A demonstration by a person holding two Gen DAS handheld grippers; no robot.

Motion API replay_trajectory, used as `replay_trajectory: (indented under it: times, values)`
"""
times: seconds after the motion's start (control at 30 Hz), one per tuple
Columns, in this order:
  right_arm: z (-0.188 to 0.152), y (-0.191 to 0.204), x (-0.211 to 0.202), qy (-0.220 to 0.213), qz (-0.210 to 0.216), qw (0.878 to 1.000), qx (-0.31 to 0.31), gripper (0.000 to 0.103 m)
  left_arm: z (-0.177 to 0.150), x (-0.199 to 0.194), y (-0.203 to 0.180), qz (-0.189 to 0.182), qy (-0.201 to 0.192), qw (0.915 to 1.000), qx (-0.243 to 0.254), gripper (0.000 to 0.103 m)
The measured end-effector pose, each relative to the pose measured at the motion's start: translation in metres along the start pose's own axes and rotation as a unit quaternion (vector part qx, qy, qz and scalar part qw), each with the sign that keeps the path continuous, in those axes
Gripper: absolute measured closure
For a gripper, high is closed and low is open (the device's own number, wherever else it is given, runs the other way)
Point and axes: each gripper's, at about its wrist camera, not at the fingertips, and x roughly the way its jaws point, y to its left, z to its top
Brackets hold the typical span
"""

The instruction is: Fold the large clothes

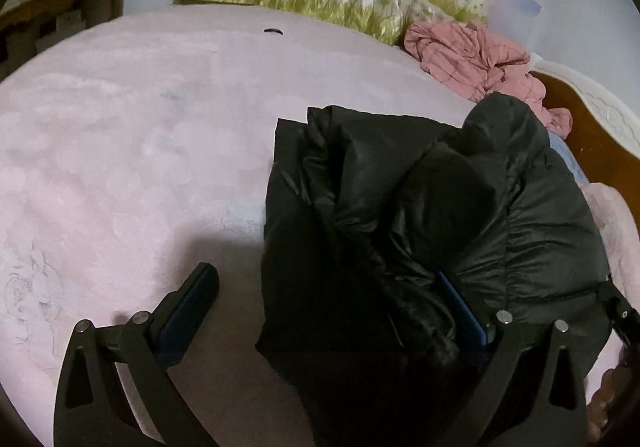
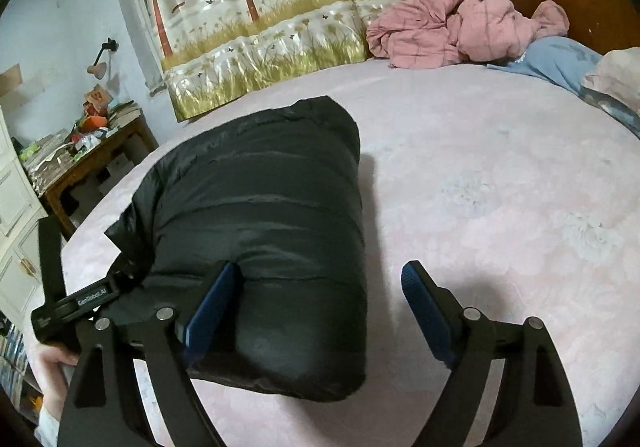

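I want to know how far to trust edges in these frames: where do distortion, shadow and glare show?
Left wrist view: fisheye bends the pink bed into a dome; the black jacket loses fold detail in the dark lower part; a shadow lies by the left gripper. Right wrist view: glare streaks the curtain; the right gripper casts soft shadows.

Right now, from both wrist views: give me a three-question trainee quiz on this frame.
1. True or false: the black puffy quilted jacket is folded into a compact bundle.
2. The crumpled pink checked garment lies: A) beside the jacket B) at the far end of the bed, near the wooden headboard C) on the floor.
3. Fill in: both the left gripper and right gripper are ____.

Key: 1 true; 2 B; 3 open.
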Motion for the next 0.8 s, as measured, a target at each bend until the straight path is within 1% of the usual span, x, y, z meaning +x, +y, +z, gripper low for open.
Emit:
replay_trajectory:
  times: [0.07,0.13,0.17,0.2,0.23,0.27,0.3,0.33,0.37,0.43,0.47,0.5,0.53,0.57,0.6,0.63,0.7,0.73,0.8]
  values:
    - [-0.001,0.0,-0.003,-0.002,-0.006,1.0,-0.002,0.017,-0.001,-0.009,-0.004,0.002,-0.018,0.9998,0.006,0.0]
    - [-0.001,0.0,-0.006,-0.001,-0.006,1.0,-0.007,0.017,0.002,-0.026,-0.01,-0.011,-0.043,0.999,0.008,0.018]
    - [-0.001,0.001,-0.005,0.004,0.001,1.0,-0.013,0.022,0.003,-0.04,-0.015,-0.02,-0.061,0.9979,0.01,0.021]
    - [-0.001,0.002,-0.003,0.016,0.017,0.999,-0.023,0.041,0.003,-0.054,-0.021,-0.027,-0.083,0.9961,0.014,0.029]
    - [-0.002,0.005,0.002,0.03,0.027,0.999,-0.032,0.047,0.003,-0.069,-0.028,-0.033,-0.108,0.9933,0.023,0.043]
    - [-0.003,0.007,0.003,0.029,0.02,0.999,-0.036,0.047,0.003,-0.084,-0.037,-0.035,-0.131,0.99,0.039,0.05]
    - [-0.004,0.009,0.003,0.025,0.016,0.999,-0.04,0.049,0.004,-0.096,-0.045,-0.036,-0.147,0.987,0.053,0.063]
    - [-0.005,0.01,0.003,0.024,0.019,0.999,-0.043,0.05,0.006,-0.105,-0.052,-0.039,-0.16,0.9844,0.062,0.07]
    - [-0.005,0.01,0.003,0.023,0.022,0.999,-0.043,0.051,0.011,-0.114,-0.061,-0.053,-0.169,0.9814,0.074,0.073]
    - [-0.006,0.01,0.003,0.021,0.023,0.999,-0.043,0.051,0.021,-0.121,-0.079,-0.09,-0.162,0.9775,0.101,0.077]
    - [-0.006,0.01,0.003,0.021,0.023,0.999,-0.044,0.051,0.027,-0.119,-0.086,-0.09,-0.154,0.9778,0.11,0.079]
    - [-0.006,0.01,0.003,0.02,0.024,0.999,-0.044,0.051,0.033,-0.113,-0.094,-0.079,-0.138,0.9802,0.118,0.082]
    - [-0.007,0.01,0.002,0.02,0.025,0.999,-0.044,0.051,0.04,-0.1,-0.099,-0.058,-0.116,0.984,0.122,0.084]
    - [-0.006,0.011,0.002,0.02,0.025,0.999,-0.044,0.051,0.047,-0.087,-0.101,-0.031,-0.097,0.9879,0.117,0.085]
    - [-0.006,0.011,0.002,0.02,0.025,0.999,-0.044,0.051,0.052,-0.072,-0.095,-0.012,-0.079,0.9924,0.093,0.086]
    - [-0.007,0.011,0.002,0.019,0.026,0.999,-0.043,0.051,0.057,-0.056,-0.085,-0.005,-0.061,0.9963,0.061,0.093]
    - [-0.006,0.012,0.001,0.018,0.027,0.998,-0.044,0.051,0.058,-0.032,-0.066,0.006,-0.035,0.999,0.028,0.1]
    - [-0.006,0.013,0.001,0.019,0.025,0.998,-0.048,0.051,0.056,-0.023,-0.059,0.01,-0.025,0.9994,0.022,0.1]
    - [-0.004,0.019,0.006,0.032,0.004,0.997,-0.063,0.05,0.048,-0.008,-0.054,0.012,-0.008,0.9994,0.031,0.1]
